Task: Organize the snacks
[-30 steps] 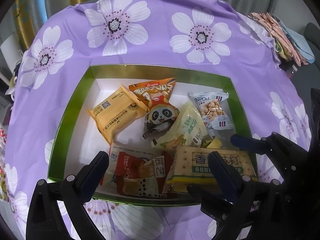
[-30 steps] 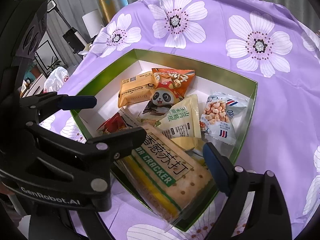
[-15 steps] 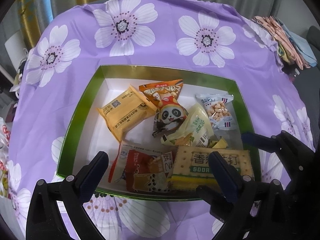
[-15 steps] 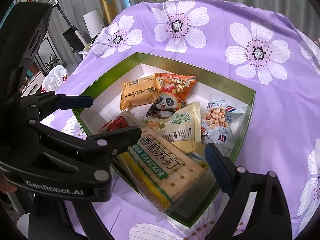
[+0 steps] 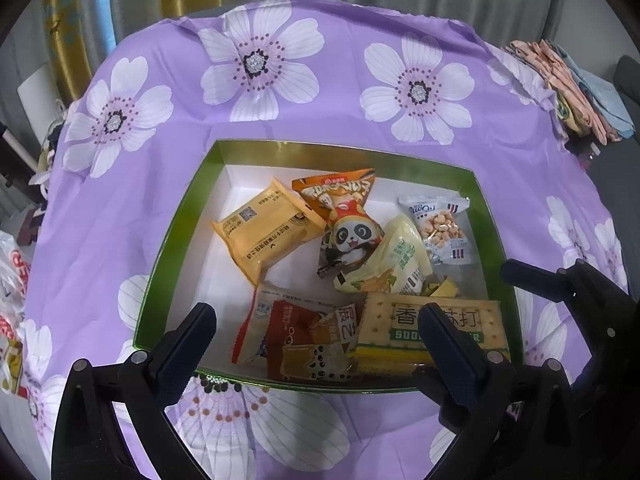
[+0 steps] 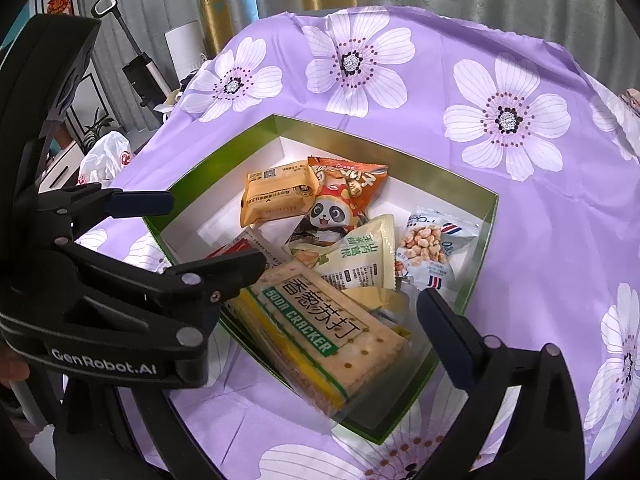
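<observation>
The right tool hangs over the near corner of the box, its jaws opening and gripping nothing; the cracker pack lies between and below its two fingers, and neither pad presses on it. In the right wrist view the pack's long axis runs diagonally, from the centre of the frame down toward the lower right, its printed face up and its lower end resting against the box's near wall. In the left wrist view the same cracker pack lies with its long axis left to right along the near wall, in the lower right corner of the box.

The left tool is released too, jaws wide apart and holding nothing, poised above the near rim; its right finger covers part of the pack's label.

The other snacks lie loose on the white floor of the box. A yellow packet sits tilted toward the upper left, an orange panda bag at the centre points its long axis up and down the frame, a pale green bag lies beside it, and a clear nut bag is at the right. A red packet lies at the lower middle, just left of the crackers.

The box stands on a bench covered by a purple flowered cloth.
</observation>
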Demonstrator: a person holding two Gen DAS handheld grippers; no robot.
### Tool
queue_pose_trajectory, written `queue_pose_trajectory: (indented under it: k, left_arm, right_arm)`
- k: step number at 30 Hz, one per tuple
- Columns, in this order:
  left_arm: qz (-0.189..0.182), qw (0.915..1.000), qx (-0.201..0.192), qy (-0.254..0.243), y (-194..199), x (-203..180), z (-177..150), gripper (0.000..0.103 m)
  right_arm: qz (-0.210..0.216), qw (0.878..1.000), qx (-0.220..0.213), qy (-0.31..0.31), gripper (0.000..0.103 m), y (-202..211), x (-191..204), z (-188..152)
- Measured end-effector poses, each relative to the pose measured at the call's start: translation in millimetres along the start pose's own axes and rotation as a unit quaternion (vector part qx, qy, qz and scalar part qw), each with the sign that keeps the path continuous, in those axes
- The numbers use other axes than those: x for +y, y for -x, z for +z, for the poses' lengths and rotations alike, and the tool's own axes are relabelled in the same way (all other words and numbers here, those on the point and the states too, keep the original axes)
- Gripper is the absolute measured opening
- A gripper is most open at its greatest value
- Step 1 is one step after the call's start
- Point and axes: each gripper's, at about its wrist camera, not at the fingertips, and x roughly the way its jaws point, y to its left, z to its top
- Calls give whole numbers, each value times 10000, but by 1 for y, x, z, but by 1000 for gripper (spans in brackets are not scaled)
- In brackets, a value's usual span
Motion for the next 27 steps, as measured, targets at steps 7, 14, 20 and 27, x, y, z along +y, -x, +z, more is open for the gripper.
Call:
queue_pose_trajectory:
  k: [7, 14, 20, 27]
  left_arm:
    - [53, 9999, -113, 30, 11, 2, -1, 102]
    - [180, 9994, -252, 136, 25, 6, -3, 102]
    - [320, 9988, -334, 153, 46, 7, -8, 102]
    - [445, 9966, -649, 249, 82, 12, -16, 102]
  right_arm:
    - [-141, 9998, -127, 39, 102, 12, 2, -1]
    - [-256, 9994, -205, 63, 102, 23, 4, -2]
    - [-464, 9982, -367, 121, 102, 41, 10, -5]
    - [-640, 9955, -662, 232, 102, 75, 21, -8]
